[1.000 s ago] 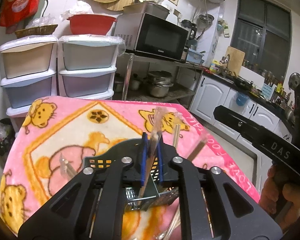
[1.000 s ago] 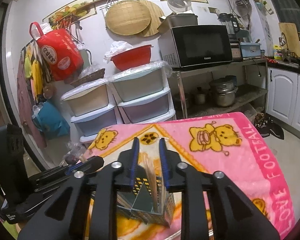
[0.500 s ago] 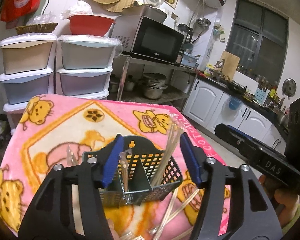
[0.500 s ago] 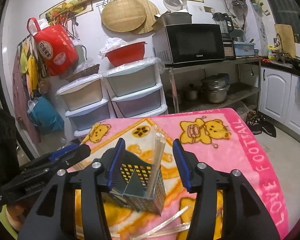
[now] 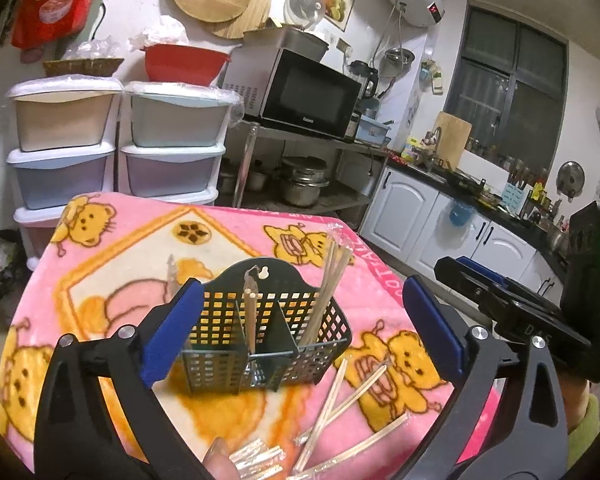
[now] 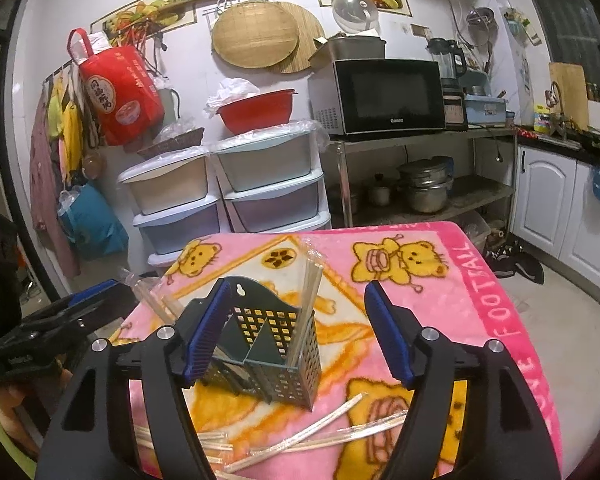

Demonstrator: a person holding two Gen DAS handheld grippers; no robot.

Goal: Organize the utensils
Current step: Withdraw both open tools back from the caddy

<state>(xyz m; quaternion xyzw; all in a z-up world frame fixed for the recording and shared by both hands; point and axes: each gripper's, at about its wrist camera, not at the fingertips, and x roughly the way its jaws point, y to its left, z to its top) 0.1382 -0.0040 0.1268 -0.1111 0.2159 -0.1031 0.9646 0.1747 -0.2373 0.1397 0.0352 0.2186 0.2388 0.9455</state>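
Gaping after opening, both tools empty, basket bottom hidden, wrapped chopsticks inside.

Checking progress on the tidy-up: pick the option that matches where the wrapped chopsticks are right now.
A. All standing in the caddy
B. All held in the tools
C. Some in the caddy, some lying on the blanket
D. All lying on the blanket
C: several wrapped chopsticks stand in the caddy, while others lie loose on the pink blanket in front of it.

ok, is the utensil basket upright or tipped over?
Upright. The basket stands on its base on the pink blanket, open top up, and wrapped chopsticks lean in its compartments. More chopsticks lie loose in front.
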